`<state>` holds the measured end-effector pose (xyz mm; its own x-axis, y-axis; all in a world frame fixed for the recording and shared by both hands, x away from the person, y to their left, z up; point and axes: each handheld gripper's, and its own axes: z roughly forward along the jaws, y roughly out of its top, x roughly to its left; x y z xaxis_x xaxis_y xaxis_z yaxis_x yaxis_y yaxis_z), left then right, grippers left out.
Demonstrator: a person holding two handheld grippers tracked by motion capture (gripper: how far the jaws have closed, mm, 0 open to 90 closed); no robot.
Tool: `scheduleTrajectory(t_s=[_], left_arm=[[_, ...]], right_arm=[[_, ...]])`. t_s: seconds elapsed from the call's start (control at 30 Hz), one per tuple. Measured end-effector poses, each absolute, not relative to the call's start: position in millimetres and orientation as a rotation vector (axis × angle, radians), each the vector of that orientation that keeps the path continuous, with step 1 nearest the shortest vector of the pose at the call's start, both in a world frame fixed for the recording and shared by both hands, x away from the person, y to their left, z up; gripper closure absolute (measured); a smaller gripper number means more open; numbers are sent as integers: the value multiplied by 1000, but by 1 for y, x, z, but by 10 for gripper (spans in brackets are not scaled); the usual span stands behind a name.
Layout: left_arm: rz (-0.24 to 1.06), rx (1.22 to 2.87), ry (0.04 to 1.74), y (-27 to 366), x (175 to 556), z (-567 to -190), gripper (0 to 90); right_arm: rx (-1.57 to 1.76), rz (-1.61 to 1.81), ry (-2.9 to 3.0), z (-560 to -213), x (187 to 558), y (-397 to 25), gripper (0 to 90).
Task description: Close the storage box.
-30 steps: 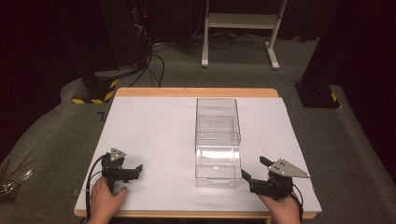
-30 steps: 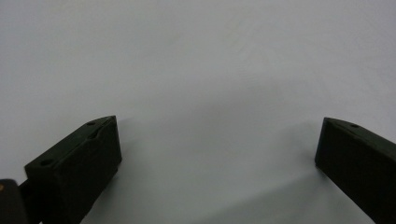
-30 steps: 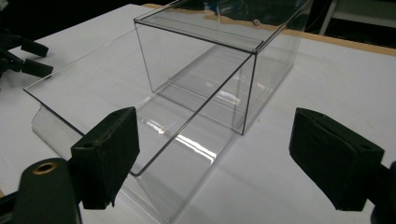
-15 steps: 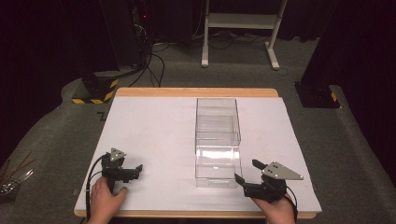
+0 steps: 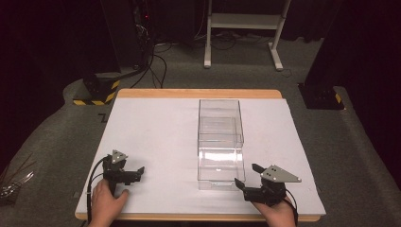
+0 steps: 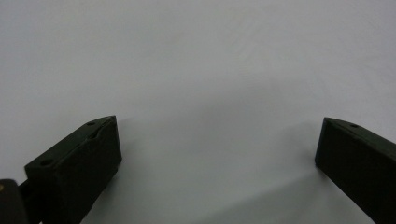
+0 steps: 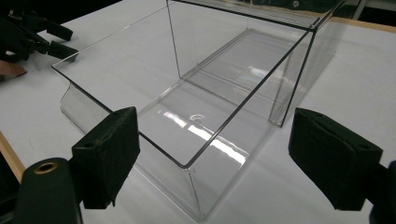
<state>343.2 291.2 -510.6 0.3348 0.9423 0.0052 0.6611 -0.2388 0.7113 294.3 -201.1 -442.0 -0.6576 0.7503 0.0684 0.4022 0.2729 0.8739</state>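
Observation:
A clear plastic box [image 5: 220,142] stands open-topped in the middle of the white table [image 5: 151,127], its long side running away from me. My right gripper [image 5: 246,176] is open at the box's near right corner, jaws pointing left toward it. In the right gripper view that near corner of the box [image 7: 219,79] sits just beyond and between the spread jaws of the gripper [image 7: 212,135]. My left gripper [image 5: 140,172] rests open near the front left of the table, well apart from the box. In its own view the gripper [image 6: 218,126] has bare white surface between its jaws.
The table's wooden rim [image 5: 198,93] shows at the far edge. On the floor beyond are a white metal frame [image 5: 241,23], a yellow-and-black striped base [image 5: 97,92] with cables, and a black base [image 5: 321,94] at the right. The left gripper [image 7: 49,39] appears far off in the right gripper view.
My right gripper has slid a little left toward the box's near right corner. The left gripper and the box have not moved.

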Motion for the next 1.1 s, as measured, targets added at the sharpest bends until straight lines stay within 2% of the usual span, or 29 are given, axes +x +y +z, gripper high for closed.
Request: scheduleTrajectory(t_s=[0.47,0.77,1.1], left_arm=[[590,1989,1401,291,343,-511,5],[593,1992,1400,291,343,-511,5],[593,1993,1400,291,343,-510,5]], right_arm=[[1049,1328,2191,-445,298,-197,155],[1088,1343,2135,-446,314,-199,155],[1068,1322,2149,-452,304,-202,166]])
